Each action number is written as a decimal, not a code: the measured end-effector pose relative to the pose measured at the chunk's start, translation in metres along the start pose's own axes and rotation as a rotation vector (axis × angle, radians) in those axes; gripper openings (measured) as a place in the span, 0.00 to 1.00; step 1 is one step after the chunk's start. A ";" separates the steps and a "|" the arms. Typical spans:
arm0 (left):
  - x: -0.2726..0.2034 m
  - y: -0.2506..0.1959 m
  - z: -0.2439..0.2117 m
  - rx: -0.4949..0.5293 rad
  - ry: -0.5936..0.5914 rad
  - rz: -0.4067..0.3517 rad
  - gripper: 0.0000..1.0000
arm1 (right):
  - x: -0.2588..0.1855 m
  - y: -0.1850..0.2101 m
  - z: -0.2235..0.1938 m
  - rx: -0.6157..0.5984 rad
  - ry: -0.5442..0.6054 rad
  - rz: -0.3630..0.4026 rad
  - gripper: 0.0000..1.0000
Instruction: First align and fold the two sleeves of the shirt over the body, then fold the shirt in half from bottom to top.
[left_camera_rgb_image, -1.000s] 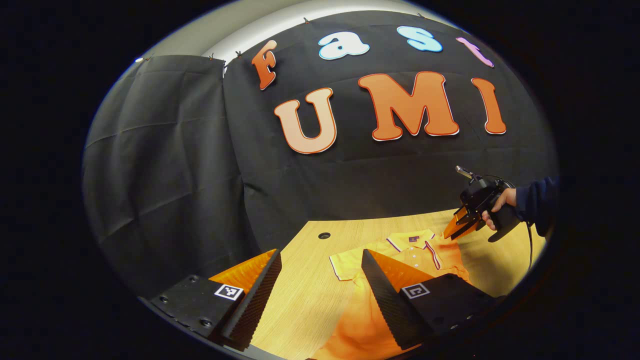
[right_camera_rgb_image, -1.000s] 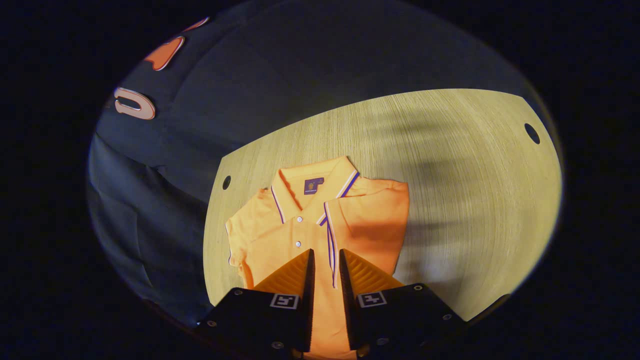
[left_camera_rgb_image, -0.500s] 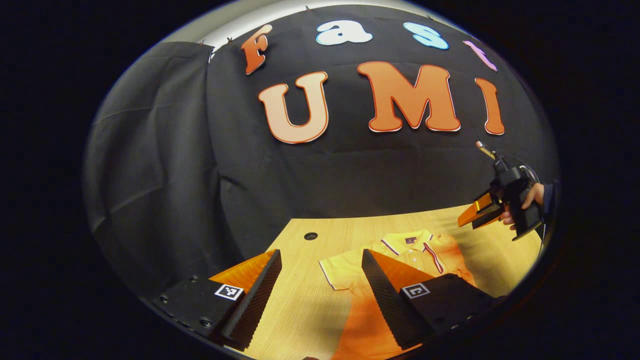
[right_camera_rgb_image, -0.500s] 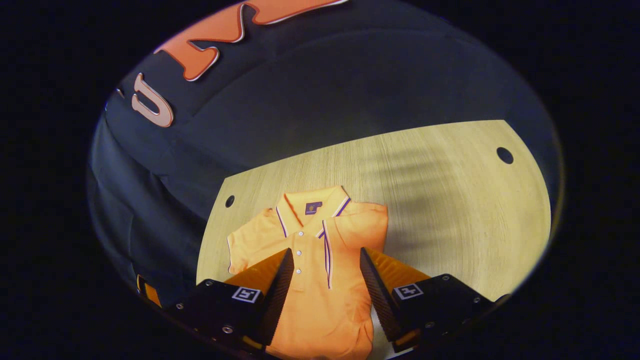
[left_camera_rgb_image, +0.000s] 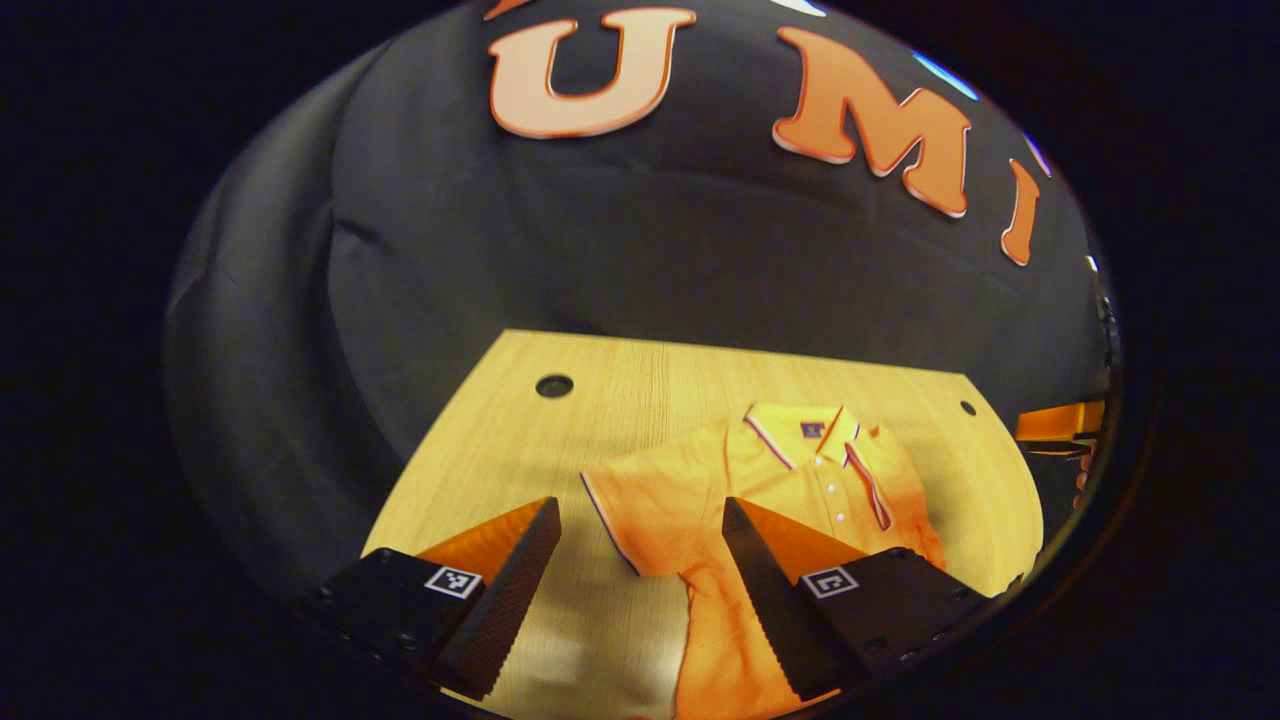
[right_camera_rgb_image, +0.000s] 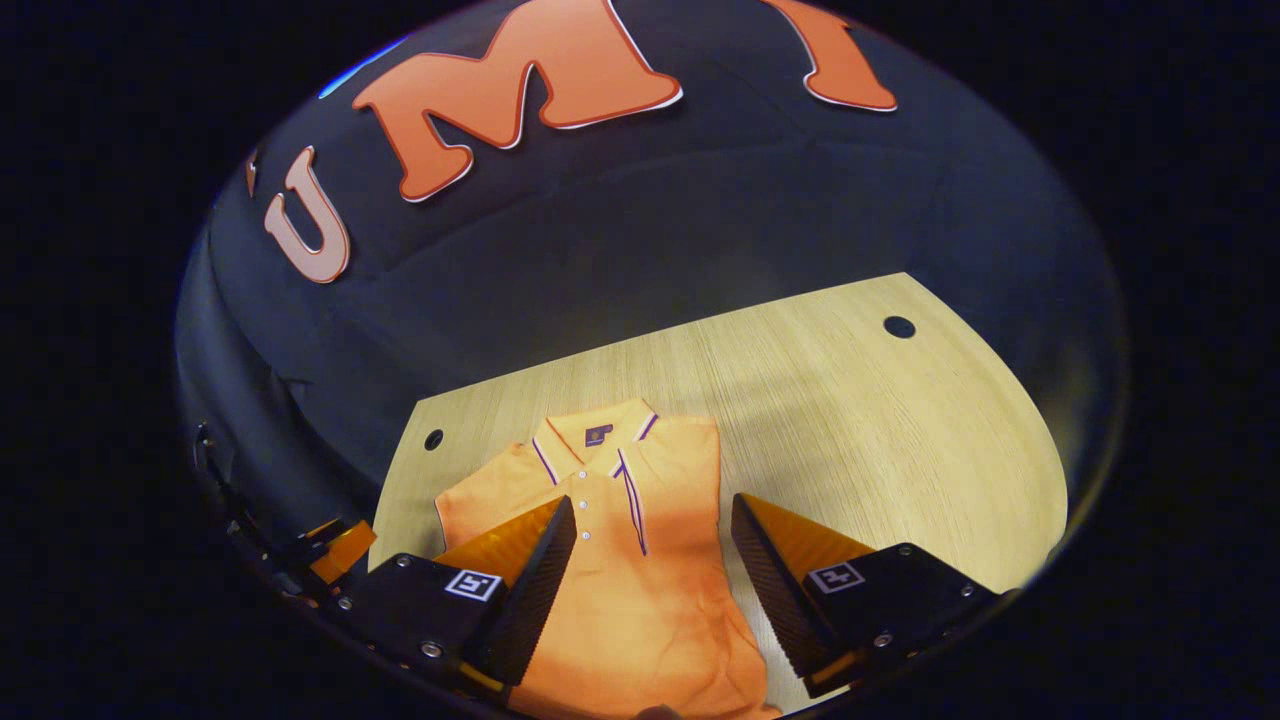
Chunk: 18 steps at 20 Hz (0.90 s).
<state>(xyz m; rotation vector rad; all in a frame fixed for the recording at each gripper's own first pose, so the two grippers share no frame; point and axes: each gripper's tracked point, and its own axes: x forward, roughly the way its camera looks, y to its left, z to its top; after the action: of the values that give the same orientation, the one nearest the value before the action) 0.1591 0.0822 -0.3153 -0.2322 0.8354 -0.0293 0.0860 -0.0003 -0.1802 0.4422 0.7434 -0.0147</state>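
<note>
I judge the shirt (right_camera_rgb_image: 630, 560) to be light, soft knit that will sag and crease once lifted, so I would pinch a hem or cuff edge and keep it low, not grab the middle. For the next fold, the best hold looks like the trimmed cuff of the spread sleeve (left_camera_rgb_image: 655, 505), which in the left gripper view lies between my left tool's fingers, toward 12 o'clock of them.

The shirt is an orange polo with a striped collar (right_camera_rgb_image: 590, 440) and a buttoned placket, lying flat on the wooden surface (right_camera_rgb_image: 860, 420), collar toward the booth wall. One sleeve is already folded over the body, leaving a straight edge at 3 o'clock in the right gripper view; the other is still out.

The left tool (left_camera_rgb_image: 640, 560) is released, grasping nothing. The right tool (right_camera_rgb_image: 650, 560) is likewise released, above the shirt's body.
</note>
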 end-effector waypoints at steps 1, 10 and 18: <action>0.016 0.004 -0.010 -0.011 0.057 -0.003 0.99 | -0.006 -0.001 -0.006 0.011 -0.015 -0.022 0.96; 0.114 0.008 -0.042 -0.076 0.409 0.008 0.96 | -0.077 -0.012 -0.045 0.029 -0.116 -0.154 0.95; 0.143 0.018 -0.057 -0.022 0.540 0.106 0.93 | -0.113 -0.048 -0.071 0.100 -0.117 -0.220 0.96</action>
<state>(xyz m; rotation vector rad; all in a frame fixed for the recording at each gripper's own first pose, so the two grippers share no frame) 0.2120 0.0720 -0.4607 -0.2024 1.3856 0.0184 -0.0522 -0.0315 -0.1701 0.4495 0.6744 -0.2827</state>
